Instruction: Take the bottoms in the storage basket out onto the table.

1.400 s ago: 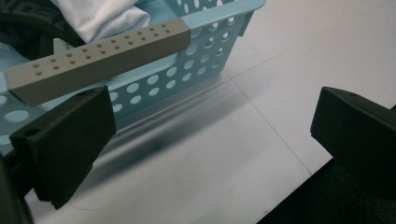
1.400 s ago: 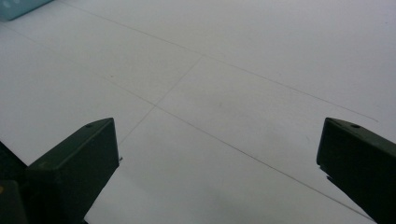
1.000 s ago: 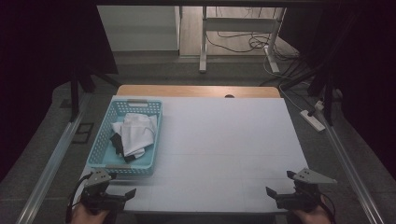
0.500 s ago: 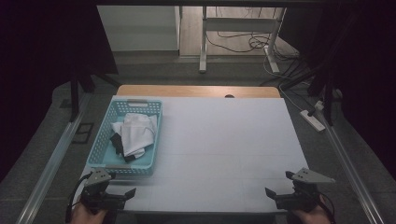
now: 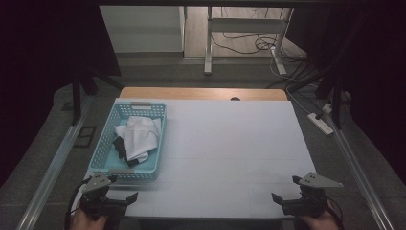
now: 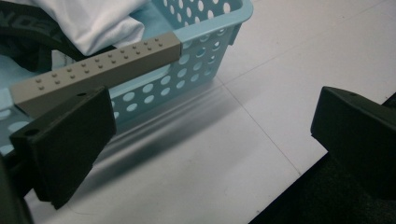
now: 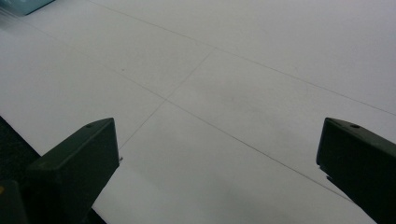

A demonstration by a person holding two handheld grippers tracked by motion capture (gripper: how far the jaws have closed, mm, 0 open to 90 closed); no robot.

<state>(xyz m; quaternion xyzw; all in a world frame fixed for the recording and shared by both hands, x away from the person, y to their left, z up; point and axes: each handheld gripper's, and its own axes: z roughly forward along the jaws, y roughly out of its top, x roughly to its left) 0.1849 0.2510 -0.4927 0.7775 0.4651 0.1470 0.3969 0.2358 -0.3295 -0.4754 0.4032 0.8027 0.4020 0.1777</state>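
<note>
**Light basket, tangled cloth: where a reach from the near edge could slip**

The table is the biggest thing here, a white top with faint seam lines, bare across its middle and right. On that smooth surface nothing pins the basket, so a push against its wall would likely slide it rather than stop the gripper.

The basket sits at about 10 o'clock from the table's centre, along the left edge, its near short wall just ahead of the left gripper. In the left gripper view its grey handle bar crosses right above the left jaw; a jaw rising straight up could catch under that bar and tip the whole basket.

Inside lies the white cloth, bunched over something dark that I cannot identify. A grab at the cloth may pinch both, or take only a loose fold that pulls free.

The left gripper rests at 7 o'clock on the near edge, jaws spread wide, holding nothing. The right gripper rests at 5 o'clock, jaws equally wide and empty, well apart from the basket; its long reach across the table risks arriving late or crossing the left gripper's path.
</note>
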